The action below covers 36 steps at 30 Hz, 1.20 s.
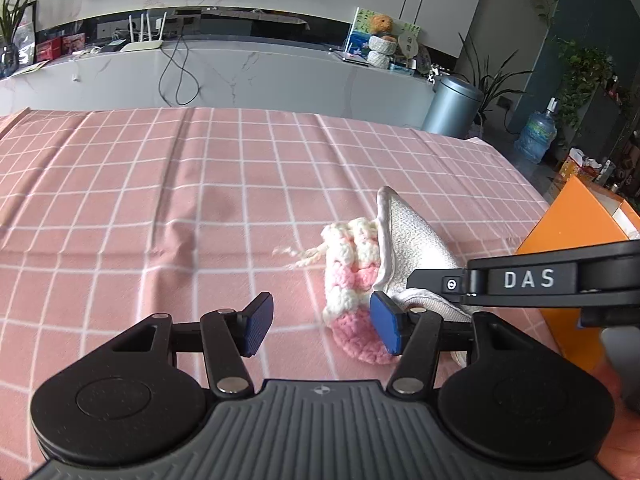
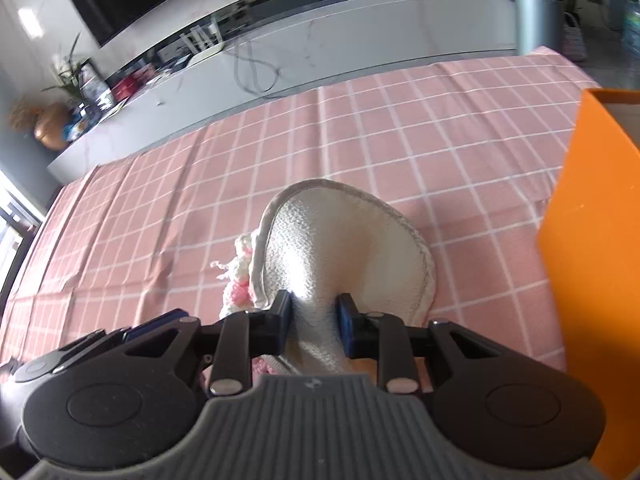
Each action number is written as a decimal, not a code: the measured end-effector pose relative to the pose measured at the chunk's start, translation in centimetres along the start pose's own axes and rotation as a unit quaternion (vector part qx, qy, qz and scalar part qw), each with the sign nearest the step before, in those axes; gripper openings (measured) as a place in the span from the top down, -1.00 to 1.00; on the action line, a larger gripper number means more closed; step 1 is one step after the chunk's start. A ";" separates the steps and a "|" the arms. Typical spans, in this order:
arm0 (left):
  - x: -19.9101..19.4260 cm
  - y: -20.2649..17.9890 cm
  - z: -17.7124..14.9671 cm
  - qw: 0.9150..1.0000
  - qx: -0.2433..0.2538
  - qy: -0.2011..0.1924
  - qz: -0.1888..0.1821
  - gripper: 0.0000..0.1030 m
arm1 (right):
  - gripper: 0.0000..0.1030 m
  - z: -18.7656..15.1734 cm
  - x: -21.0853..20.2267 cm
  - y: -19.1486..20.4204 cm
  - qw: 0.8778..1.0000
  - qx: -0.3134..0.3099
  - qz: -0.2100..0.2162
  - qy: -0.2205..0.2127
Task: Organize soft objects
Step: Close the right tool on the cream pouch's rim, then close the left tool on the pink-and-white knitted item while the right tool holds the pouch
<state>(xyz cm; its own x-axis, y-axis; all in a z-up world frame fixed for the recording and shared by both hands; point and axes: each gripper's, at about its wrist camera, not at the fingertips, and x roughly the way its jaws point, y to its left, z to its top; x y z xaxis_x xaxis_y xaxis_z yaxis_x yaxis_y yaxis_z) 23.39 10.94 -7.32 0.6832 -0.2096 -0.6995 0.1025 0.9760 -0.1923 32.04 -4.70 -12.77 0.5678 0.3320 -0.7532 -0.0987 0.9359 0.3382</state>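
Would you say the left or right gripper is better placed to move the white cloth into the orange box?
Right: its jaws already pinch the white cloth, beside the orange box; the left's stand open.

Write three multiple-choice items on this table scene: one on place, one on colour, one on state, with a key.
1. Where is the orange box?
A. right of the cloth
B. left of it
C. under it

2. What colours is the knitted pouch?
A. blue and grey
B. pink and cream
C. green

3. How do the right gripper jaws stand?
A. wide open, empty
B. shut on the cloth
C. shut on the pouch

Key: 1 A, the box fills the right edge of the right wrist view; 2 B, its bands show pink and cream; 3 B, the cloth bunches between the pads.
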 end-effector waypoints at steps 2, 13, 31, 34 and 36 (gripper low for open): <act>-0.8 0.4 -0.7 1.000 -0.006 0.005 0.006 -0.28 | 0.63 -0.7 -0.5 0.8 1.000 -0.016 0.015 0.009; -5.5 1.6 -4.4 0.999 -0.030 0.015 0.019 -0.29 | 0.62 -5.0 -3.2 3.3 0.993 -0.076 0.076 0.053; -8.5 0.3 -5.4 1.000 -0.020 -0.015 0.018 -0.46 | 0.88 -7.0 -8.1 2.1 0.992 -0.106 0.074 0.000; -8.4 0.2 -5.2 1.000 -0.014 -0.023 0.013 -0.53 | 0.88 -6.6 -9.6 1.4 0.991 -0.119 0.047 -0.024; -8.0 -0.1 -4.9 1.000 -0.005 -0.028 0.013 -0.60 | 0.87 -6.4 -9.6 0.6 0.992 -0.120 0.022 -0.026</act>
<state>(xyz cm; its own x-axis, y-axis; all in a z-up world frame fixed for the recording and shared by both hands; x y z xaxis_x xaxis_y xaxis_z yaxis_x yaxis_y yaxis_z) 14.35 12.22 -5.11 0.7250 -0.1802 -0.6648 0.0766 0.9803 -0.1821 21.32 -6.56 -8.90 0.5999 0.3730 -0.7078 -0.3133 0.9235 0.2212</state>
